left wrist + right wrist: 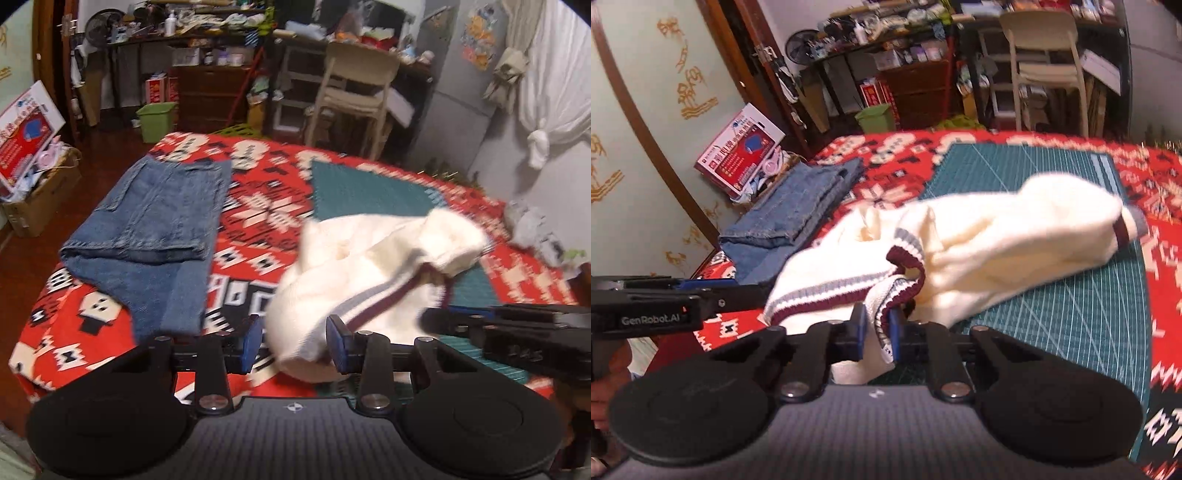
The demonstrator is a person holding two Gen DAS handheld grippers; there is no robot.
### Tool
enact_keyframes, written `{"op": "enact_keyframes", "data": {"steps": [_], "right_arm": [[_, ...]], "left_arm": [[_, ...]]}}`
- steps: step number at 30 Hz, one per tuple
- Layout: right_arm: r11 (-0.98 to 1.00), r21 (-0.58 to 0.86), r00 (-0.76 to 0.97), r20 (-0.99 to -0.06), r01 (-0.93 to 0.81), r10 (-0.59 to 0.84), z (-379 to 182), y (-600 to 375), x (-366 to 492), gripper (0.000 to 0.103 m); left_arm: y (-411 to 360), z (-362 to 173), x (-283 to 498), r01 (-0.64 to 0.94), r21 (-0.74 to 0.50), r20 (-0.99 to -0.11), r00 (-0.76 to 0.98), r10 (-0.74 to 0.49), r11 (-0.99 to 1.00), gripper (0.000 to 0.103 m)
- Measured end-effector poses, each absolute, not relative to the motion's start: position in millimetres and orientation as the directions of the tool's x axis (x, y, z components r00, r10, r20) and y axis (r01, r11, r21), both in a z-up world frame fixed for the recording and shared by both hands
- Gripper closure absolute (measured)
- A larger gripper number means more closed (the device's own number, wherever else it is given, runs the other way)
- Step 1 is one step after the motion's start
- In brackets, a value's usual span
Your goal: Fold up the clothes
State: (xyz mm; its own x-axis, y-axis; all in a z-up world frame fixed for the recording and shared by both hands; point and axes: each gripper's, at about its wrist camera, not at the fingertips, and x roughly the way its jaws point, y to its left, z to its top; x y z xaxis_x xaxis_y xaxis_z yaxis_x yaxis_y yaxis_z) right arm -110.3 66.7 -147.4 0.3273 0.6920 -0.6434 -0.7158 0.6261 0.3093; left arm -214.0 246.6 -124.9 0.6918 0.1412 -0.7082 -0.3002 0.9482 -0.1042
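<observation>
We see the cream sweater (997, 236) lying crumpled on the green cutting mat (1071, 314), which rests on the red patterned blanket (258, 206). Our right gripper (877, 334) has its jaws clamped on the sweater's maroon-and-grey striped hem (849, 291), at the edge of the mat nearest us. Our left gripper (295, 341) holds its jaws apart around a lower fold of the sweater without pinching it, just off the mat's left side. The folded jeans (155, 236) lie on the blanket well left of the mat, apart from the sweater. The left wrist view is blurred
</observation>
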Motion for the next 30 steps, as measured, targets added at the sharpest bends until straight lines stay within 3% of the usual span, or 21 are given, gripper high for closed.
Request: {"op": "enact_keyframes", "data": {"steps": [7,11,19,21,24,26,28,30], "right_arm": [[0.562,0.369,0.291,-0.577,-0.740,0.763,-127,85,-109,0.095],[0.539,0.399,0.272,-0.555,-0.742,0.786,-117,91,-108,0.097],[0.530,0.377,0.273,-0.555,-0.759,0.785,-106,92,-125,0.097],[0.533,0.379,0.275,-0.556,-0.756,0.785,-106,91,-124,0.097],[0.538,0.382,0.277,-0.558,-0.752,0.783,-107,89,-122,0.097],[0.543,0.383,0.280,-0.560,-0.747,0.780,-108,87,-119,0.092],[0.555,0.386,0.294,-0.556,-0.737,0.777,-108,80,-117,0.090],[0.571,0.379,0.319,-0.550,-0.728,0.772,-106,71,-114,0.080]], "left_arm": [[224,-123,-214,-0.187,-0.062,-0.662,0.743,0.100,0.981,0.057],[212,-122,-213,-0.128,-0.033,-0.638,0.766,0.078,0.991,0.039],[208,-137,-196,-0.144,0.033,-0.647,0.751,0.131,0.989,0.035],[207,-141,-192,-0.148,0.050,-0.648,0.748,0.144,0.988,0.042],[206,-147,-185,-0.153,0.074,-0.650,0.742,0.164,0.985,0.067],[205,-151,-181,-0.157,0.091,-0.651,0.738,0.178,0.983,0.091],[206,-152,-178,-0.168,0.099,-0.649,0.736,0.192,0.981,0.093],[214,-146,-180,-0.216,0.070,-0.637,0.742,0.211,0.974,0.094]]}}
